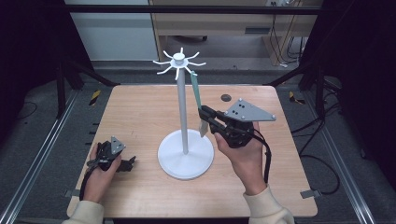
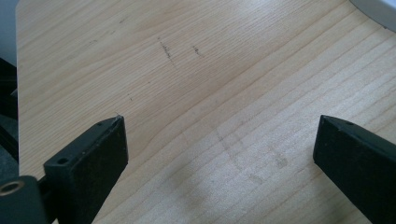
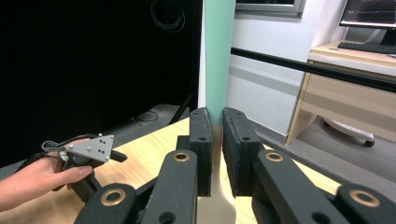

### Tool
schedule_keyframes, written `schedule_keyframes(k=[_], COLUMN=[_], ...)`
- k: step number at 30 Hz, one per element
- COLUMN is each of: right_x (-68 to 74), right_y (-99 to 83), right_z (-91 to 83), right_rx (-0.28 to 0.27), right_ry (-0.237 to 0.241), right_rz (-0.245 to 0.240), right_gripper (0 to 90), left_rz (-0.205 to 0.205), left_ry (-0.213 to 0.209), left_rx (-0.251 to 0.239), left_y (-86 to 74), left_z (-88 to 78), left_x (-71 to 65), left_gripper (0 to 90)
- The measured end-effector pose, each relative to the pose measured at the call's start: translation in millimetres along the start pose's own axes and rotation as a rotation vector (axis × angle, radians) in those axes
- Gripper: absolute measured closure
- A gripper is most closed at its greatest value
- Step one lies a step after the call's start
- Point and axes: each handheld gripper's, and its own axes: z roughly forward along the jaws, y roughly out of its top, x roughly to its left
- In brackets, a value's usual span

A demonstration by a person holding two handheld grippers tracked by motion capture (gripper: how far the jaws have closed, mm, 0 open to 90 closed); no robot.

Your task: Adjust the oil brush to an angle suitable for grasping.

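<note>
The long flat utensil with a teal-green handle and cream blade end (image 1: 198,100) hangs upright from a hook arm of the white round-based pole rack (image 1: 184,140), with its lower part clamped between the pads of the right claw (image 1: 204,115), whose jaws are clenched on it. Judged from this, hanging appears nearly done or removal just beginning; the grip has not been let go. The left claw (image 1: 132,161) lies released, jaws wide apart, on the light wooden bench (image 1: 140,107), well apart from the rack.

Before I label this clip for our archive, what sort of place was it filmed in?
Probably a lab or office workroom: a wooden table inside a black frame, a desk bearing a monitor and keyboard, and cables behind.
</note>
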Motion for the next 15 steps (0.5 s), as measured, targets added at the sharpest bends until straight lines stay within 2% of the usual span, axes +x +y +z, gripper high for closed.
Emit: schedule_keyframes(k=[15], right_x=[-0.6], right_y=[-0.9], right_z=[0.2], right_rx=[-0.005], right_ry=[0.003], right_rz=[-0.001], right_gripper=[82.2], left_rz=[-0.006], left_ry=[-0.003], left_rx=[0.001], left_y=[-0.7], left_z=[-0.3], left_x=[0.3], left_gripper=[2.7])
